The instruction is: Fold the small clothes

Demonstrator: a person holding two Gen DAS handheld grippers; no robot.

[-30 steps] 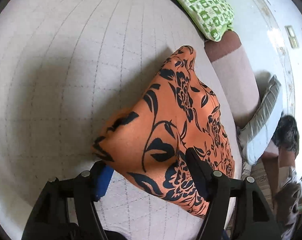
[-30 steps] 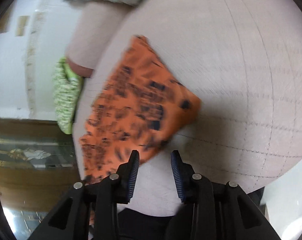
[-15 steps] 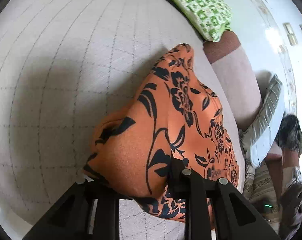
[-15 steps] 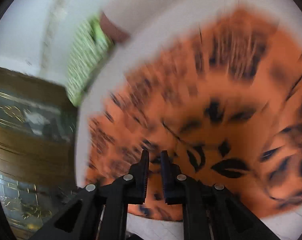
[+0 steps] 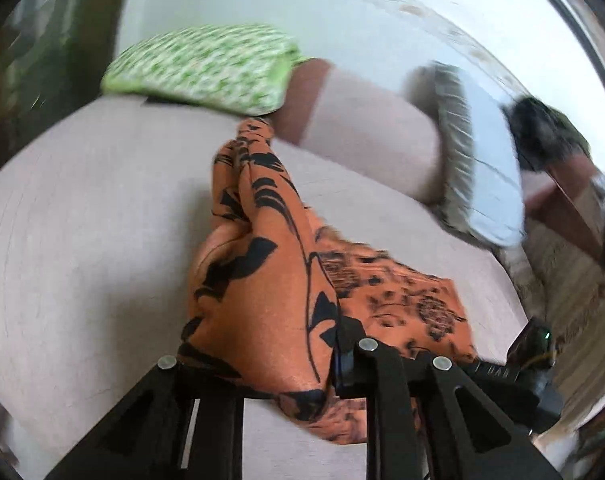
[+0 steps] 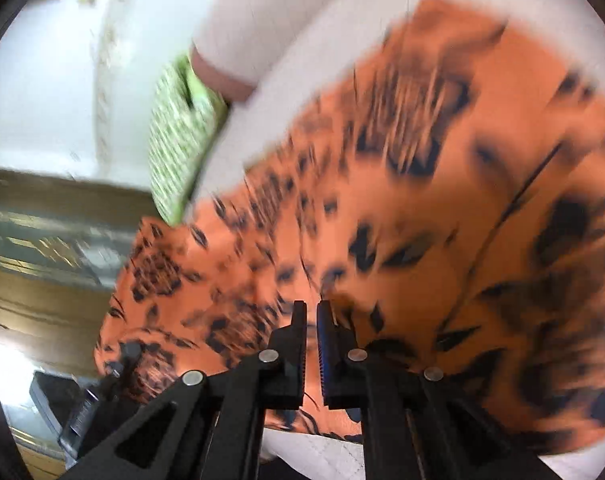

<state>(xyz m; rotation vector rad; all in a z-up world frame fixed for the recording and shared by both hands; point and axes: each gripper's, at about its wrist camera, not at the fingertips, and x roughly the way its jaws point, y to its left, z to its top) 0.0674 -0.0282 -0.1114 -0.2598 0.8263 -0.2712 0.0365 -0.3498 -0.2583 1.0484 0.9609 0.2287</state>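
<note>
Left tongs (image 5: 258, 364): jaws just closed from wide open, now clamped on cloth (image 5: 262, 280) edge. Edge now raised off mattress (image 5: 82, 220), draped over left jaw, ridge running forward; rest lying flat right of tongs. Fold judged under way.

Right tongs (image 6: 311, 344): jaws just closed, nearly shut, cloth (image 6: 422, 200) edge pinched between; rest spread ahead, blurred.

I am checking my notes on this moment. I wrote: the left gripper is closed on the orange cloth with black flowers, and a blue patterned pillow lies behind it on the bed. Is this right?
One detail is wrong: the pillow is green and white, not blue, as the left wrist view shows. The rest holds: the left gripper is closed on the orange cloth, which bunches up from between its jaws.
</note>
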